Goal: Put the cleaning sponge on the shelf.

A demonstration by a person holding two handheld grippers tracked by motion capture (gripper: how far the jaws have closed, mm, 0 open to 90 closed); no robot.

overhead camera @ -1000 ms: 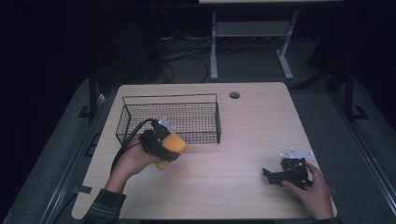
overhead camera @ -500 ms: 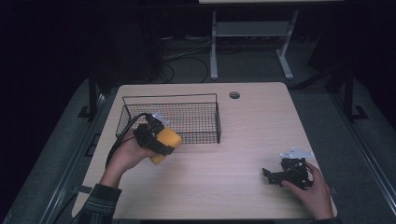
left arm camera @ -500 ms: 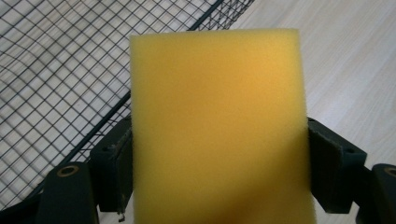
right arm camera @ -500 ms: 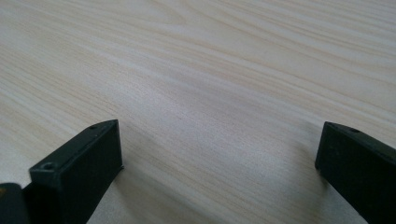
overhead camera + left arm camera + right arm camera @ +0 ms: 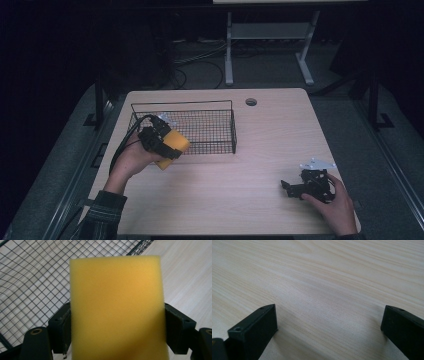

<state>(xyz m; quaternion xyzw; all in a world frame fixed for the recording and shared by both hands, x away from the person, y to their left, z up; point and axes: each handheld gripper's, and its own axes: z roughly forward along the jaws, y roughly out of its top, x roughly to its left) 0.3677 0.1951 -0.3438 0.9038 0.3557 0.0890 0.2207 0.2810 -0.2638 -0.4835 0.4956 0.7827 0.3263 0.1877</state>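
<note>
1. A lab or recording studio, by the look of it: a lone light-wood table (image 5: 260, 145) with a round cable hole (image 5: 251, 102) stands lit amid dark surroundings.
2. Grey floor (image 5: 75, 165) surrounds the table; black stand legs (image 5: 97, 107) flank it on both sides.
3. Loose cables (image 5: 192, 62) lie on the floor behind, beside a white metal frame (image 5: 265, 50), possibly another desk's base; the dimness hides more.
4. A black wire basket (image 5: 200, 130) sits on the tabletop.

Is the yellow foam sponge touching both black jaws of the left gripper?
Touching. In the left gripper view, the yellow foam sponge sits pressed between both jaws of the left gripper, no gap on either side.
</note>
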